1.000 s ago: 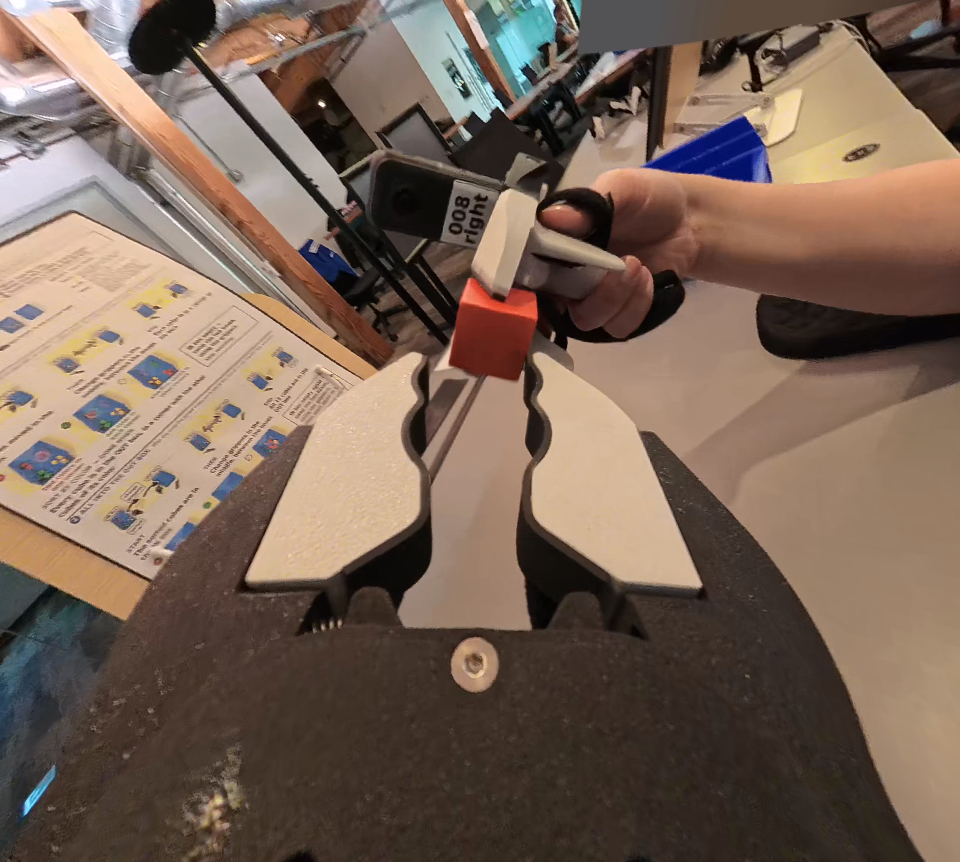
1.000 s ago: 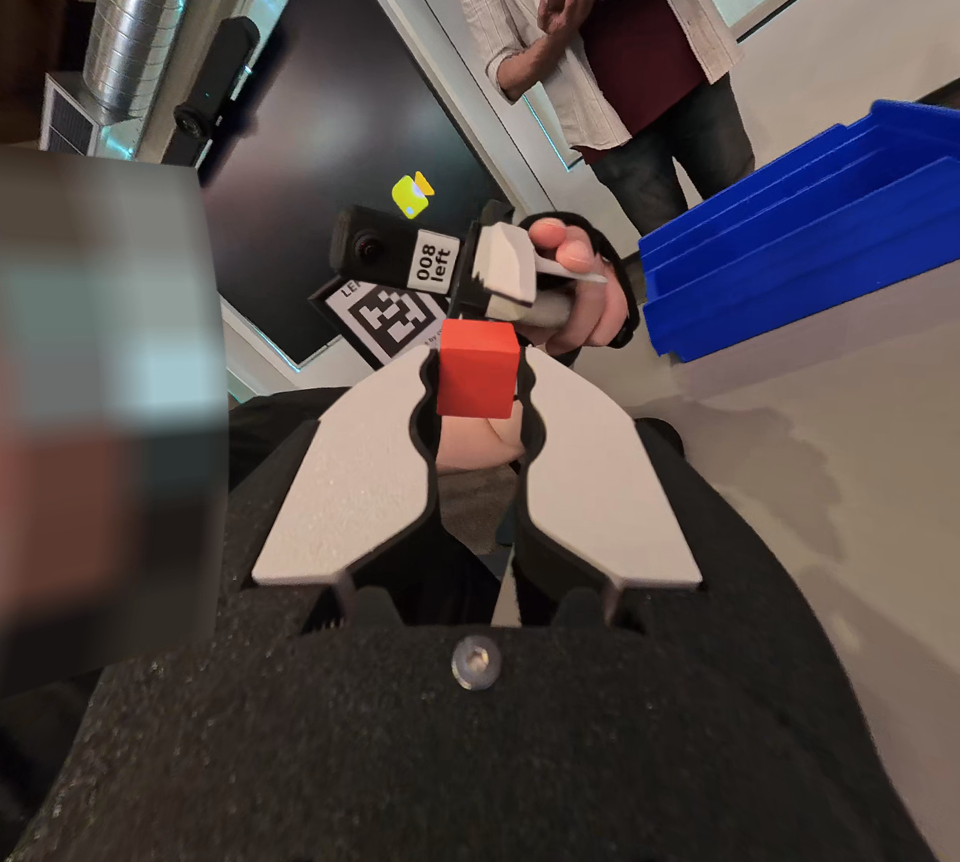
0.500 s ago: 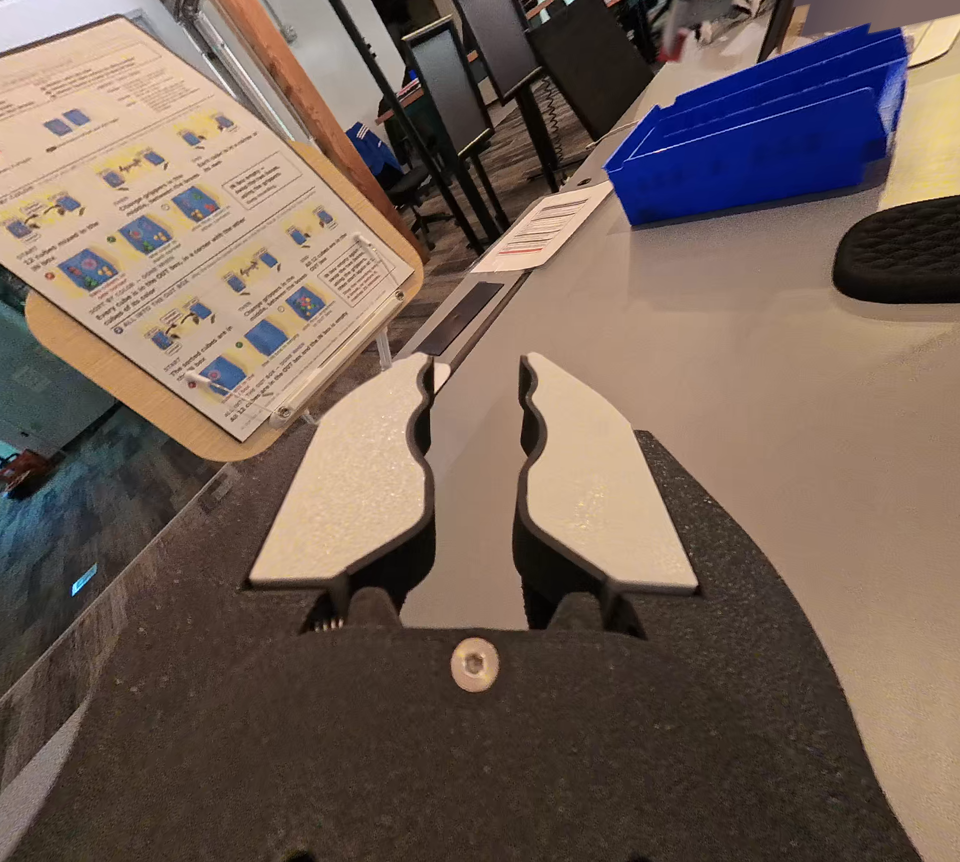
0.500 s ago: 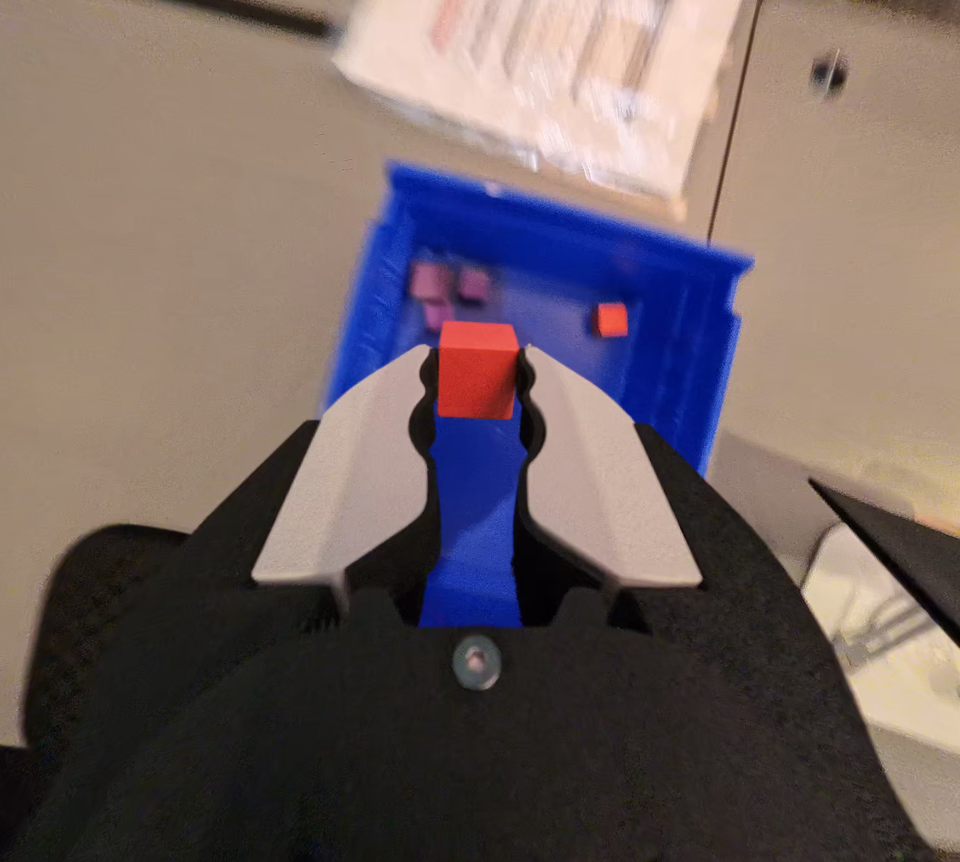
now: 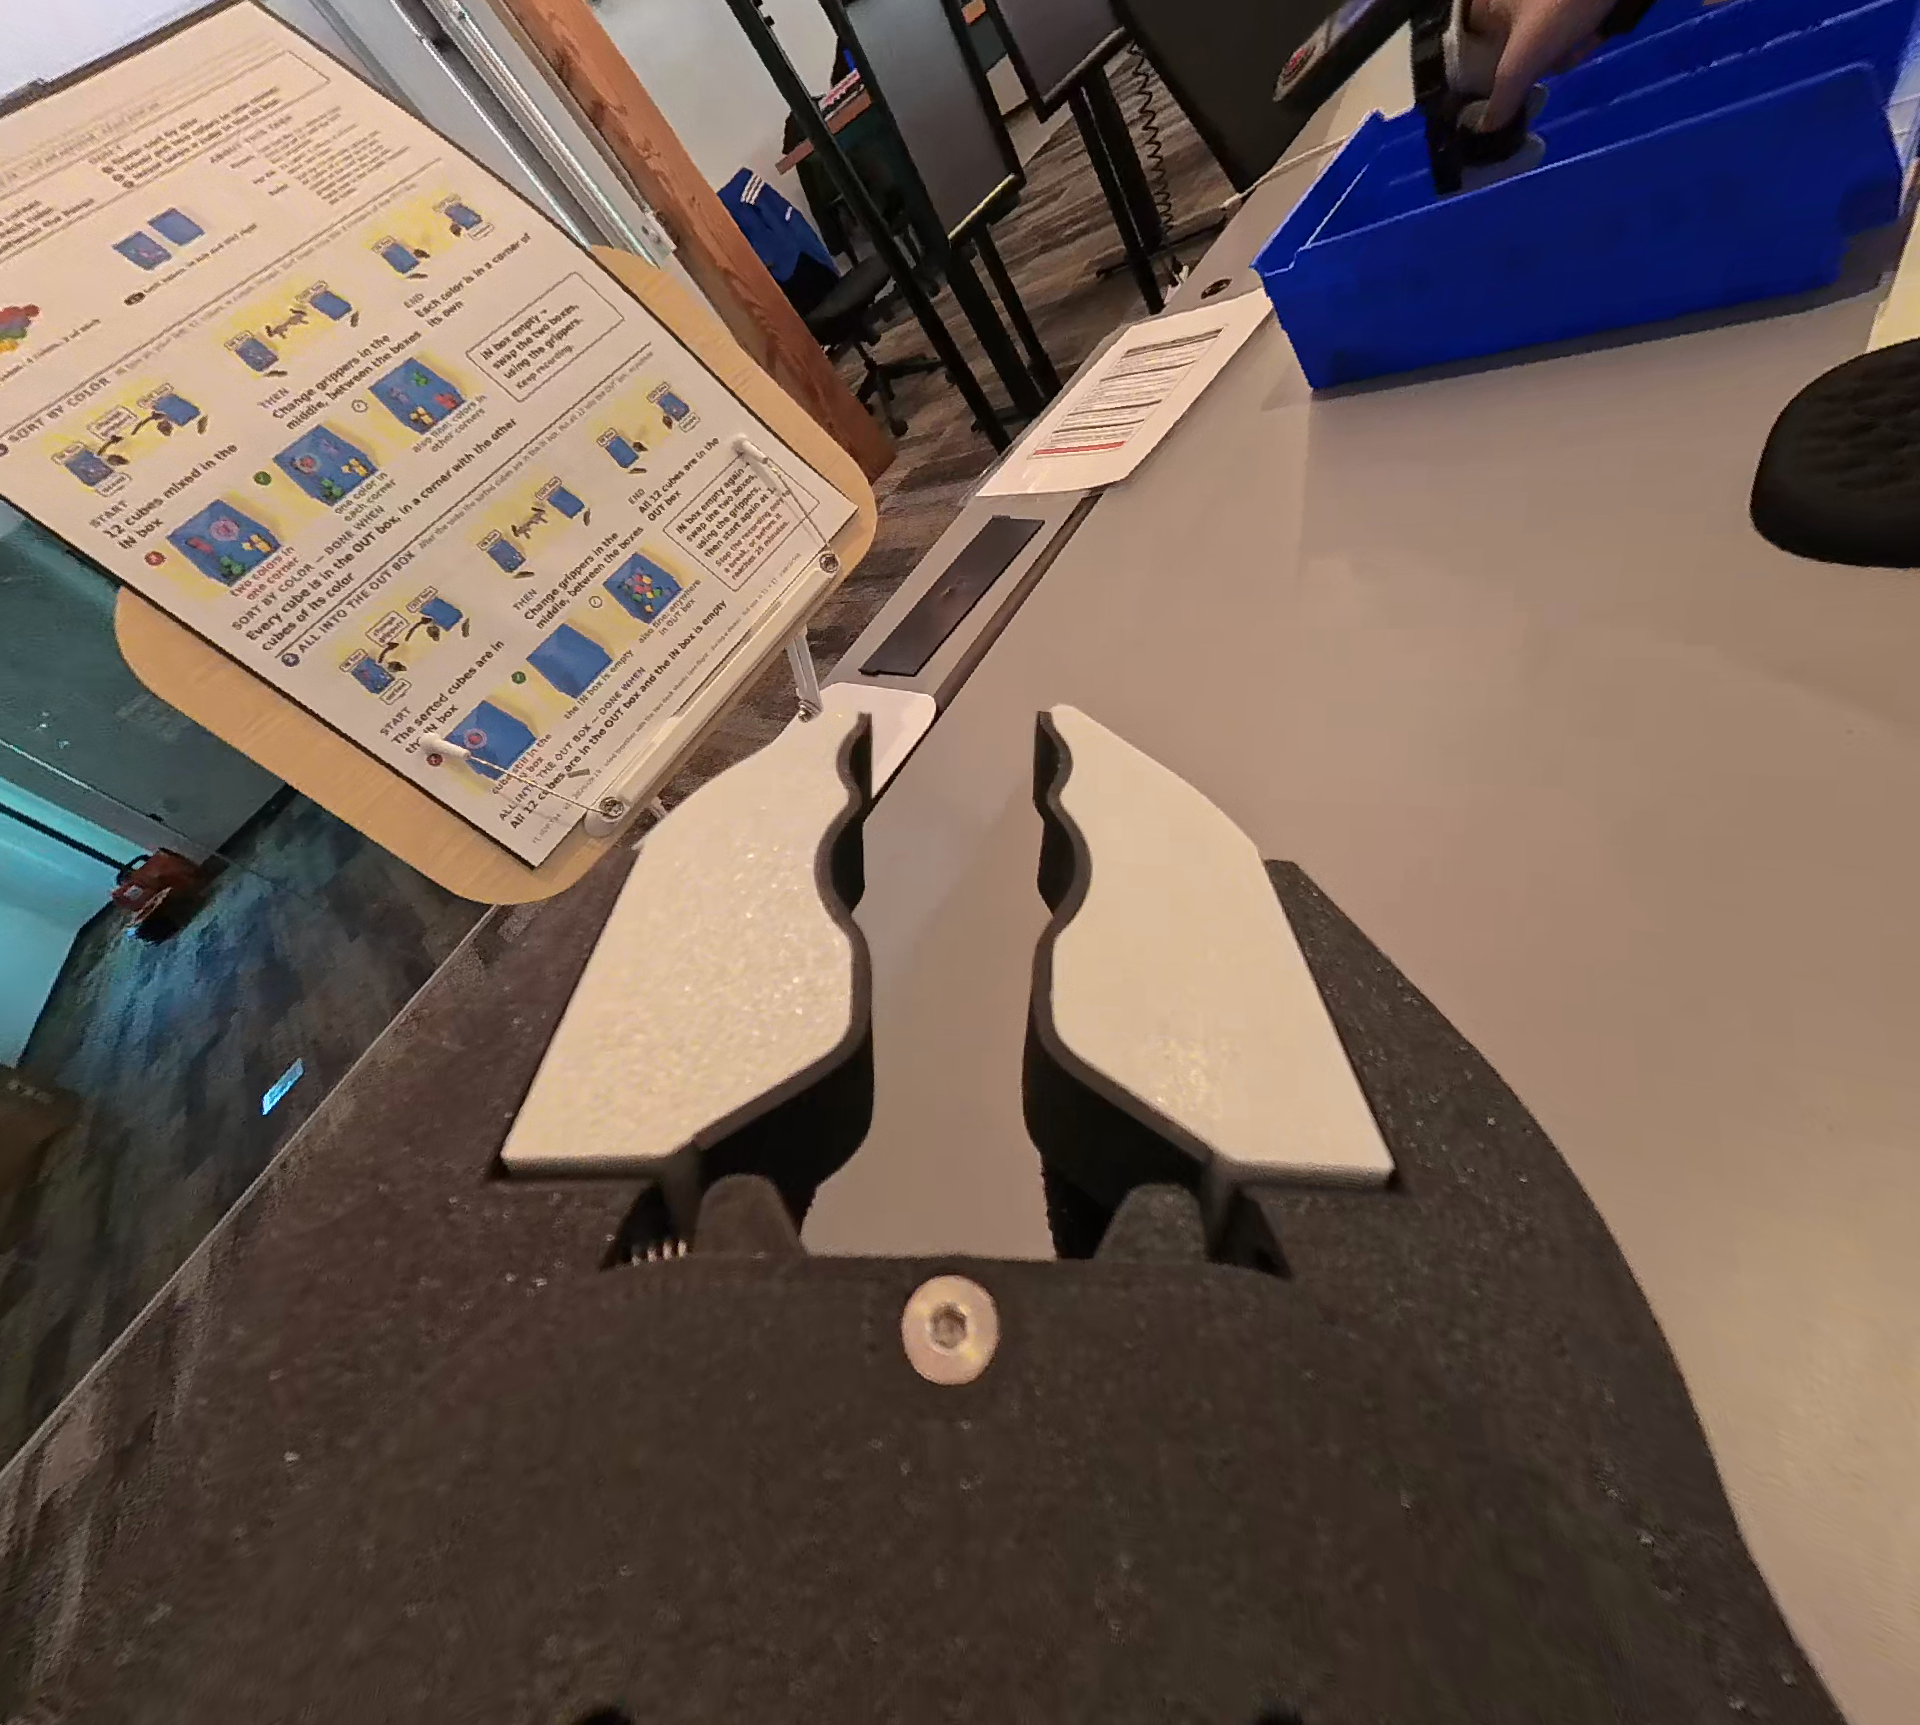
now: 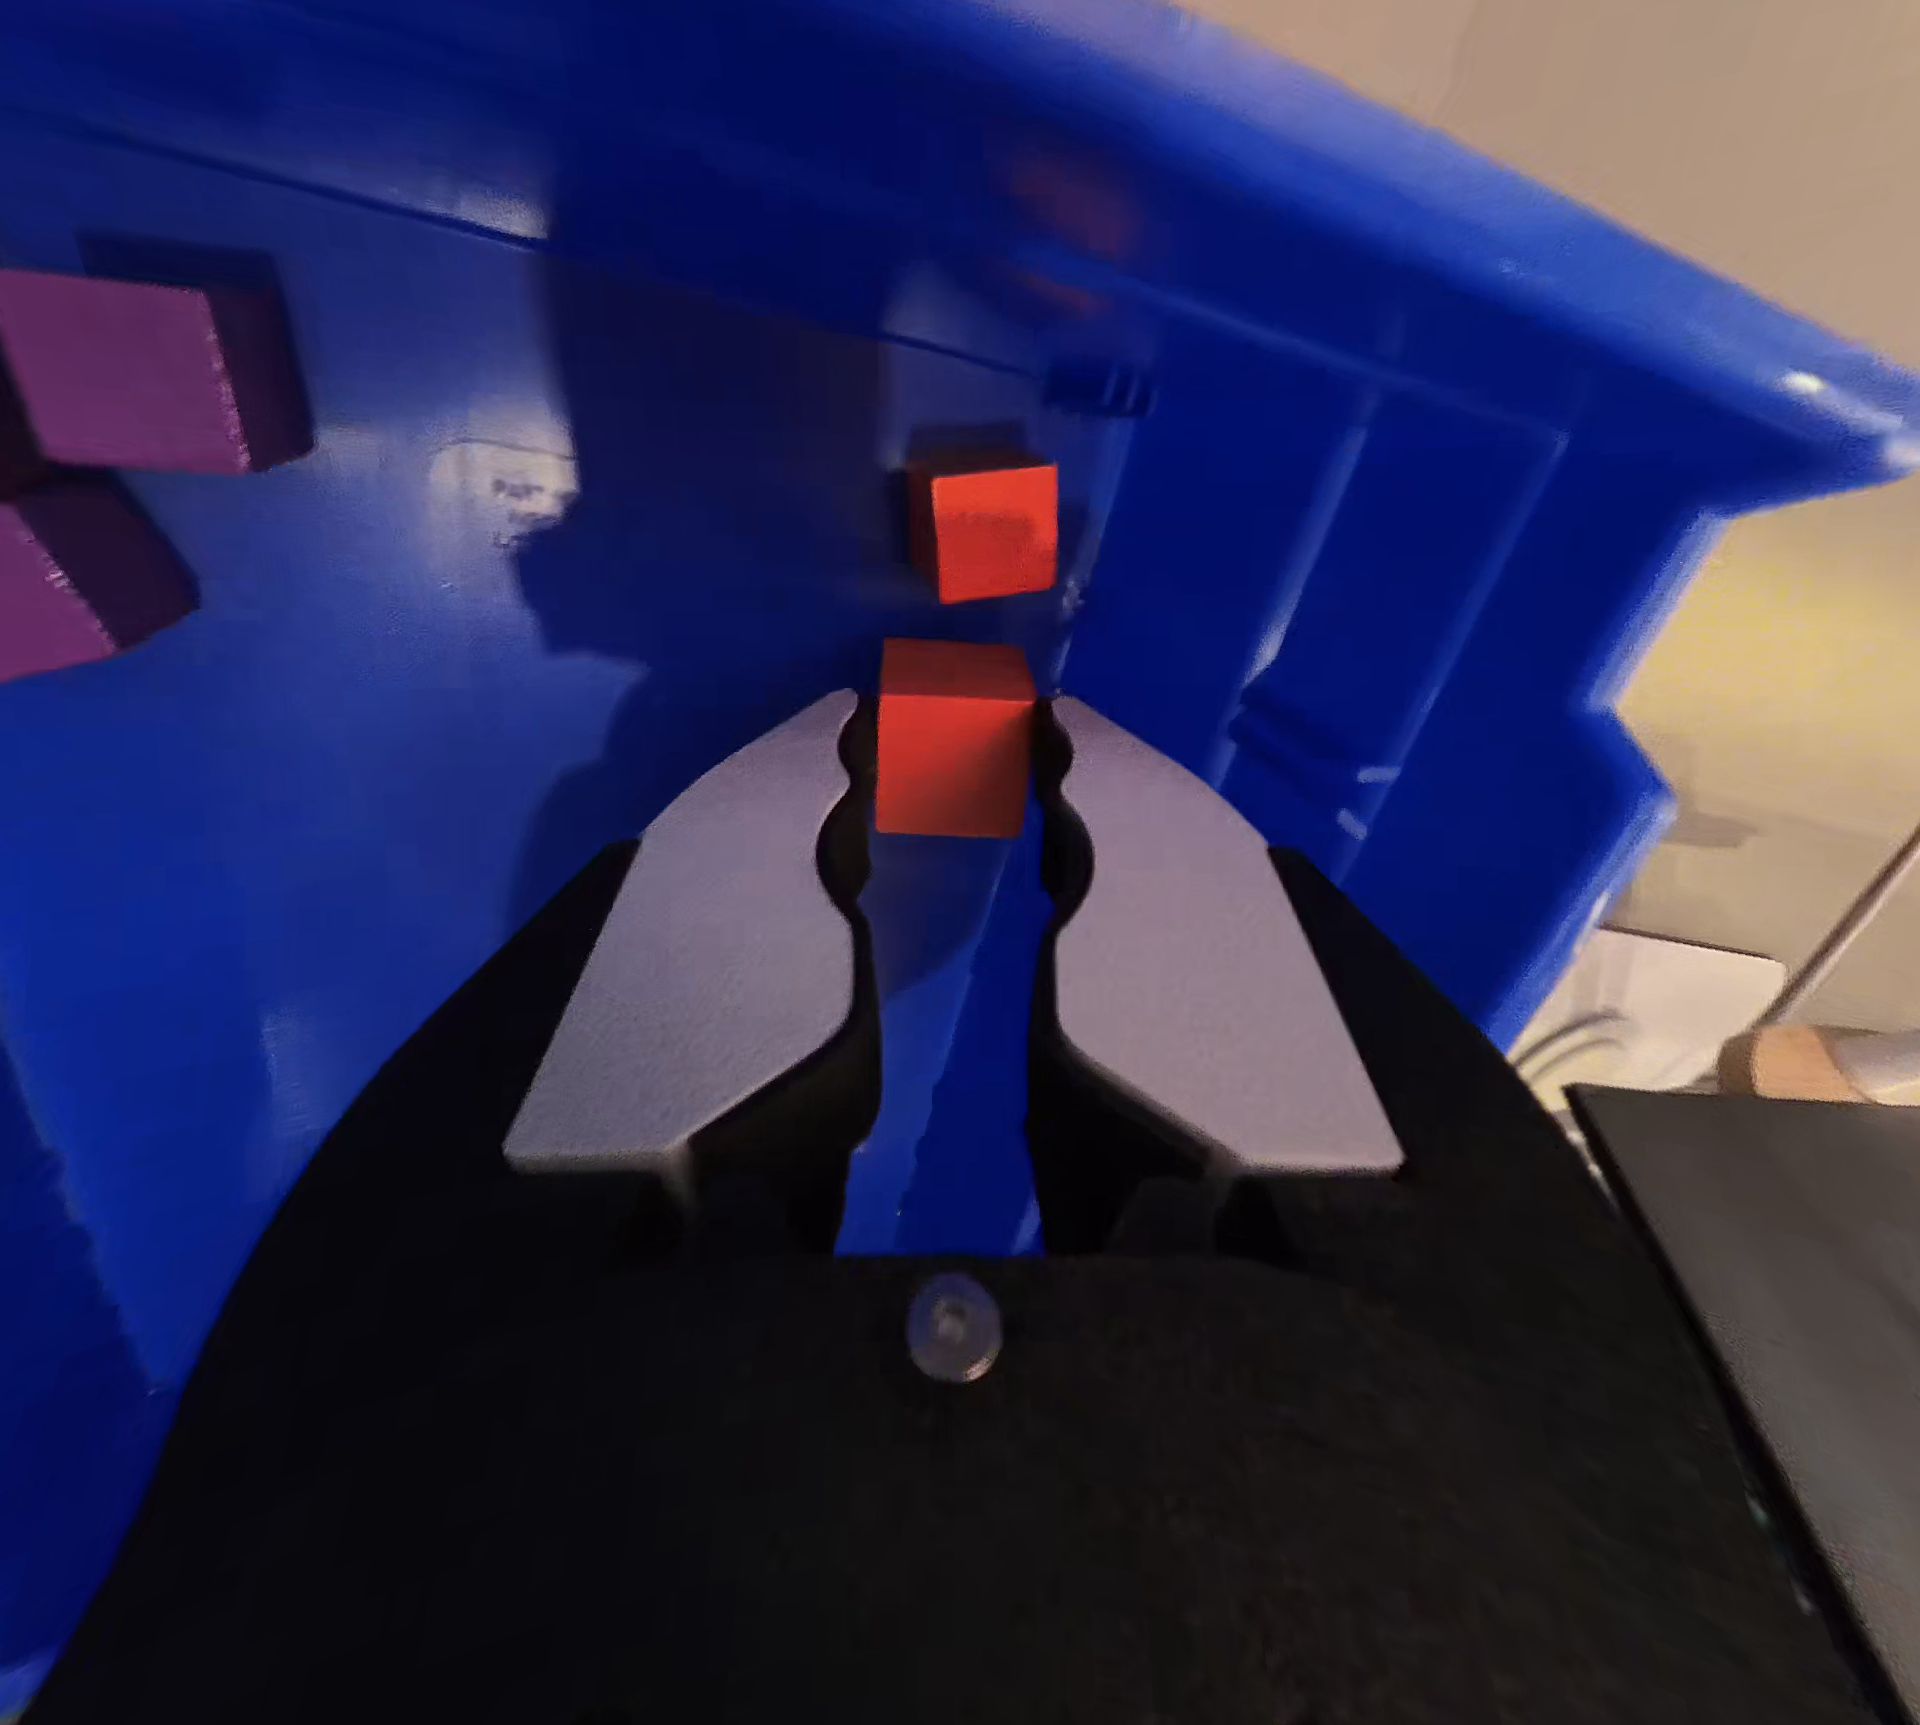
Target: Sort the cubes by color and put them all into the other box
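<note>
My right hand-held gripper (image 6: 954, 711) is clenched on a small red-orange wooden cube (image 6: 954, 738), pinched between the two grey fingertips, and it is lowered inside the blue plastic box (image 6: 665, 117). A second red-orange cube (image 6: 992, 532) lies on the box floor just beyond the one I hold, close to the right-hand wall. Two purple cubes (image 6: 125, 387) sit well apart from them at the left side of the box; the picture is smeared, so there may be more of them past the edge. My left hand-held gripper (image 5: 948, 719) is released, its jaws apart with nothing between them, low over the grey counter (image 5: 1403, 740). From that side the blue box stands farther along the counter, my right hand (image 5: 1527, 13) reaching down into it. An illustrated instruction board (image 5: 395, 449) stands at the counter's left edge, and a printed white sheet (image 5: 1132, 408) lies near the box.
</note>
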A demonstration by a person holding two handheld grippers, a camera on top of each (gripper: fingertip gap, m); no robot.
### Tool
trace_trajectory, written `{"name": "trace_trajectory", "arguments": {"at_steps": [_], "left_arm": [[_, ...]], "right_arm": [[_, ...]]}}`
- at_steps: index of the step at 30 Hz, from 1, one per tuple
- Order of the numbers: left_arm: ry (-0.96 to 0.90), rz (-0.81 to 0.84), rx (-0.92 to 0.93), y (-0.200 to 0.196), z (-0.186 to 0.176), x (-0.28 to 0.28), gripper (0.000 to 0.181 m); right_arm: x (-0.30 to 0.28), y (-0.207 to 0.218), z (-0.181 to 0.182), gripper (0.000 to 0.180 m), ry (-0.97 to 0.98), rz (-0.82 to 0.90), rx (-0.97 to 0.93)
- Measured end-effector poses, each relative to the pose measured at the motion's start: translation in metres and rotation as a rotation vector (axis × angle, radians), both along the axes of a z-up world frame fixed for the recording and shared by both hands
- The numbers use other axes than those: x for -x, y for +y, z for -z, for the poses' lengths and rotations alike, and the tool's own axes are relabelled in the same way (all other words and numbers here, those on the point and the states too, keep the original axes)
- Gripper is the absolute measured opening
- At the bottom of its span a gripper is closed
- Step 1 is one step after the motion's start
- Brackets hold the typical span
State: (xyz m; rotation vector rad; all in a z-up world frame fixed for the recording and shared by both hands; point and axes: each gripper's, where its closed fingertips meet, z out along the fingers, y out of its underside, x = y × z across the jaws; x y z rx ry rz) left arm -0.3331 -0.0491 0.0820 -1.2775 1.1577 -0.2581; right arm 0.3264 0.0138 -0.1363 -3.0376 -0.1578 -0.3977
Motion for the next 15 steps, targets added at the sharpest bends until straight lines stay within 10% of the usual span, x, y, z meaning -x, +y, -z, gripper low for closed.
{"name": "trace_trajectory", "arguments": {"at_steps": [7,15], "left_arm": [[0.023,-0.012,0.004,-0.01,0.001,0.008,0.031],[0.161,-0.325,0.012,0.01,0.002,0.117,0.032]], "right_arm": [[0.004,0.01,-0.008,0.043,-0.008,-0.045,-0.108],[0.128,0.009,-0.179,0.044,0.057,-0.248,-0.631]]}}
